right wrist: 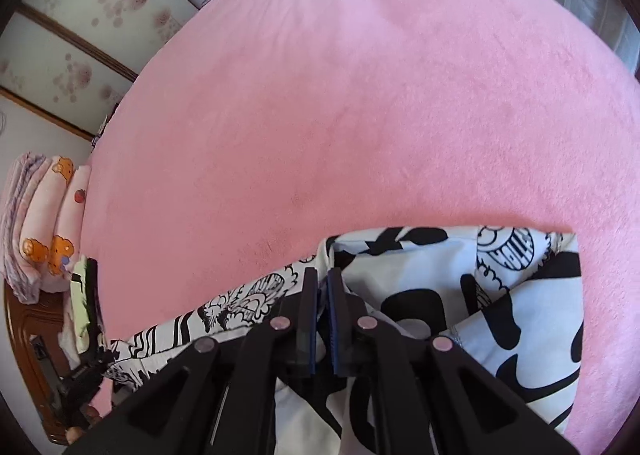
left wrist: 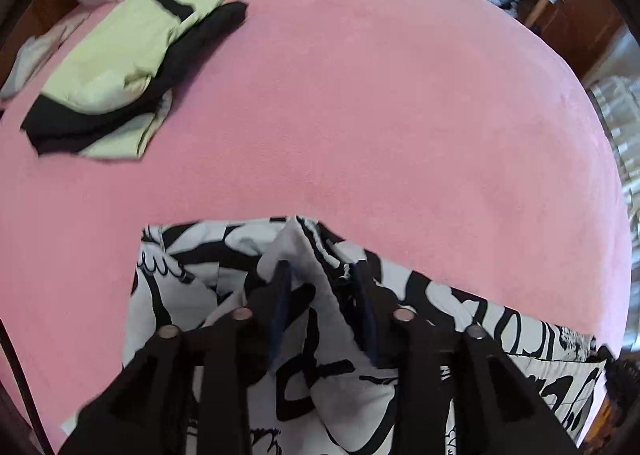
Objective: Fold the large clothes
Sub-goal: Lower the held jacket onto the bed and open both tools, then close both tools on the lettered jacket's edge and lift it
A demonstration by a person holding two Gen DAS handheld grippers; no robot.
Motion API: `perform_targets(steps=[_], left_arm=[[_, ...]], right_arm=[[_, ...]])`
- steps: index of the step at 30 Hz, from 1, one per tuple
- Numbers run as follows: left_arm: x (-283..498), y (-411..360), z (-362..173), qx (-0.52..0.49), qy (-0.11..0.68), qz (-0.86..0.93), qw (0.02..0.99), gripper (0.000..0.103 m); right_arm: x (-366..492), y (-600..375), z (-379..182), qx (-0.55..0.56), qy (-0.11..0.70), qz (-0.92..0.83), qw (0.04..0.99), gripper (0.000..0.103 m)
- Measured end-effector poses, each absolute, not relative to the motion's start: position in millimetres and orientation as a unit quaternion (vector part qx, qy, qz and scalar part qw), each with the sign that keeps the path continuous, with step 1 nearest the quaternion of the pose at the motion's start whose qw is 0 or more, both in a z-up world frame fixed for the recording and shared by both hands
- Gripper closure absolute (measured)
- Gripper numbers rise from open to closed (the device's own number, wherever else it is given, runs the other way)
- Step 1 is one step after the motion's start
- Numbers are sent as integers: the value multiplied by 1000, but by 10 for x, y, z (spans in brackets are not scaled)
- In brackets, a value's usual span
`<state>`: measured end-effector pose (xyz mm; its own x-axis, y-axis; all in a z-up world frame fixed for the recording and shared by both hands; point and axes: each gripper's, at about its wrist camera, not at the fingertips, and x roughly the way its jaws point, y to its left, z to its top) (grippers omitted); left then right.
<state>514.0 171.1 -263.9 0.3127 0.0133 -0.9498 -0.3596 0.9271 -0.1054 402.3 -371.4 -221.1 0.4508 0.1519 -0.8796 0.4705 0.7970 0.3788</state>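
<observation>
The shirt, white with bold black cartoon print, lies on the pink bed at its near edge, right under both tongs; its far edge runs crosswise, side to side as I face it, so the long axis goes from one hand to the other, and the open pink stretches away beyond it toward the far edge; any fold forward has that room to land in. The left gripper stands partly apart, a peaked ridge of cloth rising between its fingers; the pads do not look pressed on it, so I take it as loosed rather than gripping. The right gripper is drawn narrow, only a slit between its pads; it sits on the shirt's far edge near the right corner, and I cannot tell whether a thin layer is caught in that slit or nothing at all. Both hands hang about equally near the cloth, one toward each end.

Well apart, near the bed's far left corner, sits a pile of folded things, pale green on black; past it rolled bedding with orange bears.

Hidden: the shirt's near half is under the black tong frames and cut by the lower picture edge; sleeves and collar I cannot make out; the fisheye bends the bed's edges, so its true corners are hard to place.
</observation>
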Motion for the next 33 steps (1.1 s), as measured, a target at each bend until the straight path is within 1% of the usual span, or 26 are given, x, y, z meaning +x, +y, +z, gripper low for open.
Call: perform_targets(steps=[1, 3, 5, 7, 8, 10, 12, 13, 16, 20, 23, 29, 33], left_arm=[[5154, 1692, -2609, -144, 573, 113, 799, 68], [5171, 1655, -2521, -126, 568, 106, 806, 57], [5166, 1618, -2423, -114, 558, 101, 816, 39], [5143, 1613, -2327, -107, 550, 97, 823, 31], [5134, 1603, -2281, -104, 546, 94, 826, 30], [5089, 1627, -2141, -104, 541, 89, 830, 28], [5002, 1587, -2006, -110, 537, 75, 833, 23], [4969, 1571, -1946, -111, 533, 67, 836, 23], [4850, 1535, -1752, -108, 523, 52, 844, 22], [4590, 1404, -1495, -121, 509, 32, 851, 20], [4362, 1315, -1359, -147, 497, 5, 855, 19], [3825, 1025, -1277, -156, 484, -30, 861, 19], [3560, 842, -1333, -163, 499, -46, 850, 19]], right_arm=[[4031, -3713, -2186, 295, 514, -103, 799, 96], [4060, -3697, -2094, 280, 512, -99, 806, 96], [4079, -3697, -1991, 263, 507, -96, 815, 96], [4090, -3670, -1867, 246, 501, -92, 825, 96], [4084, -3653, -1800, 237, 499, -89, 829, 95], [4060, -3617, -1685, 225, 495, -80, 835, 90], [4058, -3562, -1588, 218, 493, -70, 839, 84], [4022, -3528, -1533, 216, 490, -62, 842, 79], [3920, -3347, -1397, 214, 478, -34, 851, 72], [3711, -3180, -1223, 216, 464, -2, 859, 71], [3525, -3052, -1118, 217, 454, 15, 864, 68], [3190, -2636, -1115, 197, 476, 52, 856, 67], [2901, -2429, -1210, 199, 486, 70, 848, 67]])
